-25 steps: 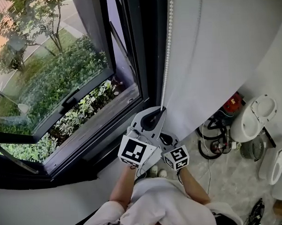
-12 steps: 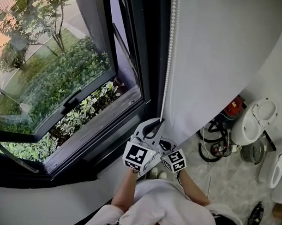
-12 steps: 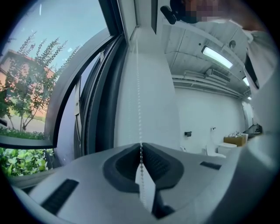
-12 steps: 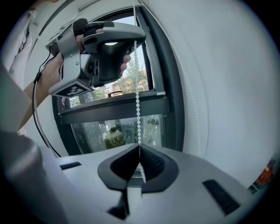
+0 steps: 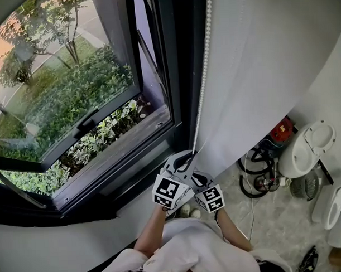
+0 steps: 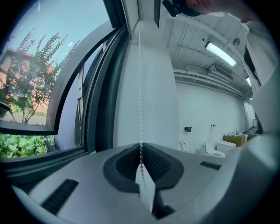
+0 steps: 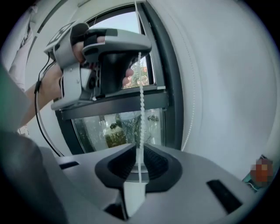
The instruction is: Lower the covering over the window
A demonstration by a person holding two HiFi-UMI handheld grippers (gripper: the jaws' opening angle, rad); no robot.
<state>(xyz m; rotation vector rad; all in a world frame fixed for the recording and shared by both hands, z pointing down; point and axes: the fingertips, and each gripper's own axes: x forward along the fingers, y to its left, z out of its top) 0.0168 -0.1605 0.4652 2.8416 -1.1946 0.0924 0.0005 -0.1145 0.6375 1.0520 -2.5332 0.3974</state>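
A white bead chain (image 5: 204, 64) hangs beside the white roller blind (image 5: 268, 62) at the right of the dark-framed window (image 5: 74, 97). My left gripper (image 5: 187, 158) points level and is shut on the chain (image 6: 140, 87), which runs straight up from its pads (image 6: 141, 151). My right gripper (image 5: 197, 175) sits just below and behind it. Its jaws have just been opening. The chain (image 7: 141, 100) and its white end piece (image 7: 133, 192) lie loose in the narrow gap of the right gripper (image 7: 140, 155). The left gripper (image 7: 139, 49) shows above in the right gripper view.
The window sash (image 5: 109, 62) is tilted open over green shrubs (image 5: 85, 85). At the right on the floor stand white toilets (image 5: 305, 144), a red tool (image 5: 281, 127) and coiled cables (image 5: 255, 169). The person's arms and white shirt (image 5: 185, 249) fill the bottom.
Both grippers have sunk along the chain line toward the sill, the left one still gripping the chain.
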